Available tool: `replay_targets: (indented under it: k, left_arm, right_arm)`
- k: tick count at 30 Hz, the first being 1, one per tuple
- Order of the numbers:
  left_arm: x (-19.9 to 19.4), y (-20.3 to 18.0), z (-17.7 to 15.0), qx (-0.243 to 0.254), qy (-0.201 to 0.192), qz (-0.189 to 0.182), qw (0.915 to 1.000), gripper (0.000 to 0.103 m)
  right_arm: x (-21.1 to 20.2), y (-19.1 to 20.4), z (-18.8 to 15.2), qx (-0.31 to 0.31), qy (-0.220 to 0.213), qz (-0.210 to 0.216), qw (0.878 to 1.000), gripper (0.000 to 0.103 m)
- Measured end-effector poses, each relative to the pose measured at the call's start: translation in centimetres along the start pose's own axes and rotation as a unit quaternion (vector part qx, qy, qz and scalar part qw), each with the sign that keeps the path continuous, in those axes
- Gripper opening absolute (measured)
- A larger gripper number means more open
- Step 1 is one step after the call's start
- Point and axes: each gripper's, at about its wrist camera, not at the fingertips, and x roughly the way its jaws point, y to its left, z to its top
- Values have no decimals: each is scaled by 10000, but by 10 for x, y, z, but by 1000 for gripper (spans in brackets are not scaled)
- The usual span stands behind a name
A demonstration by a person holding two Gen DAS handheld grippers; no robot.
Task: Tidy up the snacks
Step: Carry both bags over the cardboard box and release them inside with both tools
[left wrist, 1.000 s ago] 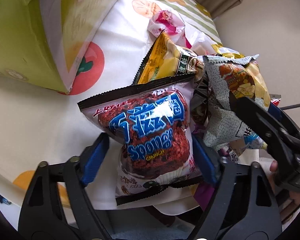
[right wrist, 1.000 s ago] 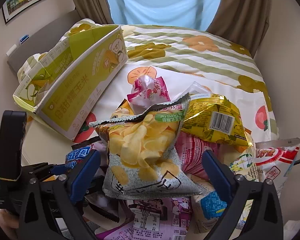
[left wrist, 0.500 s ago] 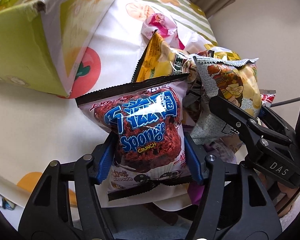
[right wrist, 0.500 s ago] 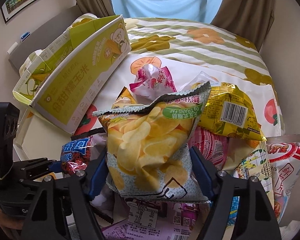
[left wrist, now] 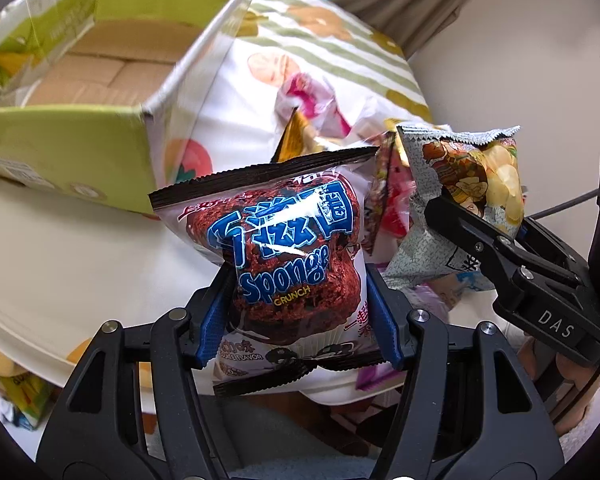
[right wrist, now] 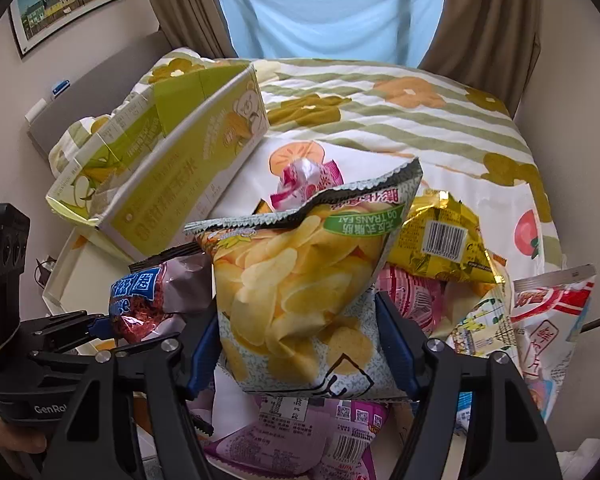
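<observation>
The left gripper (left wrist: 300,312) is clamped on the Sponge Crunch bag (left wrist: 288,256), its blue pads pinching the lower half so the bag stands upright above the bed (right wrist: 380,120). The right gripper (right wrist: 304,344) is clamped the same way on the potato chip bag (right wrist: 300,288), which rises at 12 o'clock from its fingers. The open green cardboard box (left wrist: 100,80) sits at 10 o'clock in the left wrist view, its brown floor visible; it is probably where both bags belong. The remaining snack pile (right wrist: 440,240) lies at 2 o'clock in the right wrist view, on the bed.

Both bags are puffed with air and slick, so a low pinch may let them tip or slide out during the carry. The two grippers are close together, and the bags could knock each other on the way. The box wall looks thin and may buckle if a gripper bumps it.
</observation>
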Motion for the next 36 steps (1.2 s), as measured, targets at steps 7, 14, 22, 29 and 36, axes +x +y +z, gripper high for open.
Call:
replay_targets:
  k: [7, 14, 22, 29, 36]
  left_arm:
    - [-46, -13, -3, 155, -471, 22, 9988, 58]
    - [-102, -14, 12, 215, -1009, 186, 9945, 58]
    - [-150, 23, 62, 331, -1380, 338, 9893, 58]
    - [-165, 87, 117, 494, -1268, 617, 9888, 58]
    - [-152, 150, 161, 822, -830, 845, 9896, 58]
  right_arm:
    - [-36, 8, 9, -84, -229, -16, 9997, 66]
    - [-71, 23, 32, -259, -556, 60, 9981, 66]
    - [-73, 60, 74, -378, -713, 353, 9961, 66]
    - [-50, 110, 112, -205, -804, 362, 9959, 66]
    - [-13, 163, 140, -15, -668, 181, 9976, 66]
